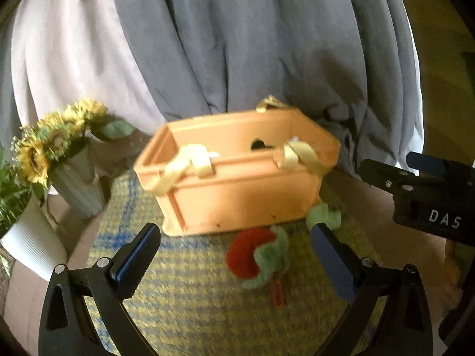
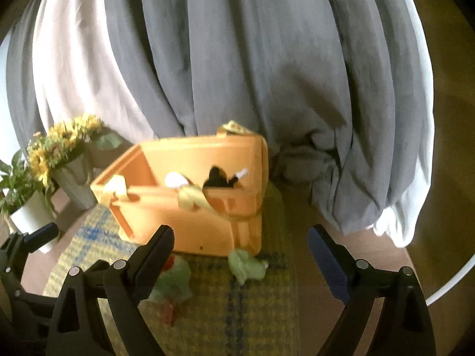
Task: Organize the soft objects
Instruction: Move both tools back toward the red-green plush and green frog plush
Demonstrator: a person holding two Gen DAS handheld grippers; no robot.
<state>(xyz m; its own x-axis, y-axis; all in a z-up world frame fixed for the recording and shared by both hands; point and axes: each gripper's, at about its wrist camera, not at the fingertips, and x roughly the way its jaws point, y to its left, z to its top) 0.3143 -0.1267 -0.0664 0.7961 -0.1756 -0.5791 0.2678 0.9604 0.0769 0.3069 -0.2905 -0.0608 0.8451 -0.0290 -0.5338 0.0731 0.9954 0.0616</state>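
Note:
An orange box (image 1: pixel 237 190) with pale yellow ribbon handles stands on a yellow-blue checked mat (image 1: pixel 190 296); it also shows in the right wrist view (image 2: pixel 190 225). A red and green plush (image 1: pixel 255 258) lies on the mat just in front of the box, between the fingers of my open left gripper (image 1: pixel 236 258). A small green plush (image 2: pixel 246 267) lies by the box's near corner, between and just beyond the fingers of my open right gripper (image 2: pixel 240 255). The red-green plush (image 2: pixel 175 281) is partly hidden behind the right gripper's left finger. Dark and white soft items (image 2: pixel 219 178) sit inside the box.
Sunflowers in a ribbed grey vase (image 1: pixel 77 190) and a white ribbed pot (image 1: pixel 32 243) stand left of the mat. Grey and white curtains (image 1: pixel 237 44) hang behind the box. The right gripper's body (image 1: pixel 427 195) shows at the right of the left wrist view.

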